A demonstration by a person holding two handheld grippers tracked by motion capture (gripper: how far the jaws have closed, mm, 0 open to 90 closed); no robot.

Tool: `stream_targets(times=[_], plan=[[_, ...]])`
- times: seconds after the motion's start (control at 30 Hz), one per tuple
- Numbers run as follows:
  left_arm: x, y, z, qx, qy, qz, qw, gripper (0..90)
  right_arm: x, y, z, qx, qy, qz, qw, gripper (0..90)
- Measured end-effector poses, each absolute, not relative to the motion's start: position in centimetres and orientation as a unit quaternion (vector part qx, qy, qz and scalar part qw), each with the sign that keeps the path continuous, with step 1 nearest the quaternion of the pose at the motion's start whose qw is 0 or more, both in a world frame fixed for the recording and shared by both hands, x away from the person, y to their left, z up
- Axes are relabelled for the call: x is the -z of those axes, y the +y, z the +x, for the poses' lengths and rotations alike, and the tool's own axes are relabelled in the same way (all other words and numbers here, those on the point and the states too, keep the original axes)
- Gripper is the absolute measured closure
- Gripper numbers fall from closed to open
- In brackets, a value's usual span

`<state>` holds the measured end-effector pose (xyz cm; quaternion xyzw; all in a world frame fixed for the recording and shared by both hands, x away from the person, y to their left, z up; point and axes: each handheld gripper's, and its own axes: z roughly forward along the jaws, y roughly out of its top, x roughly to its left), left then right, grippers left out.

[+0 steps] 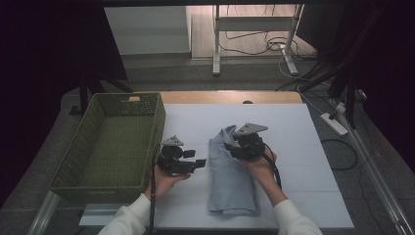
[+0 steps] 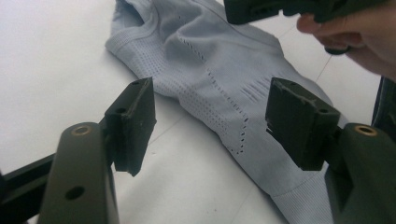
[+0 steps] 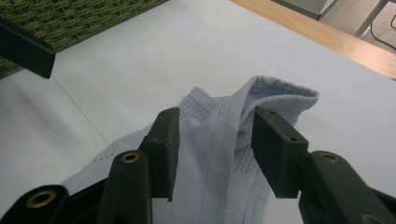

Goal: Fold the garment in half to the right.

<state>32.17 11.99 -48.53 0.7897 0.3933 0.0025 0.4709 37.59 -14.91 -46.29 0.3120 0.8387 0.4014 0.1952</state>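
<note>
A pale blue knitted garment (image 1: 230, 176) lies folded lengthwise on the white table cover (image 1: 293, 147), its far end bunched up. My left gripper (image 1: 195, 163) is held just left of it, open, its jaws pointing at the garment's left edge (image 2: 205, 88). My right gripper (image 1: 232, 147) is over the garment's far end, open, with a raised band of the fabric (image 3: 224, 135) standing between its jaws, which do not pinch it. In the left gripper view the right gripper (image 2: 261, 9) and the hand holding it sit at the top.
A green woven basket (image 1: 110, 142) stands at the table's left side, close to my left gripper; its corner (image 3: 56, 18) is in the right gripper view. A wooden table edge (image 1: 230, 96) runs along the back. Cables and a power strip (image 1: 334, 123) lie on the floor to the right.
</note>
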Motion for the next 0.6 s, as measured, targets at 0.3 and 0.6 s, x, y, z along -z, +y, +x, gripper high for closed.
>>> stream_targets(times=[0.3,0.6], plan=[[48.5,11.7,32.0,-0.008,0.39,0.794,0.467,34.0,46.0,-14.5,38.7,-0.405,0.837,0.311,0.196,51.6],[48.7,11.5,31.9,-0.004,0.386,0.797,0.464,34.0,45.6,-14.3,40.1,-0.409,0.837,0.306,0.197,50.6]])
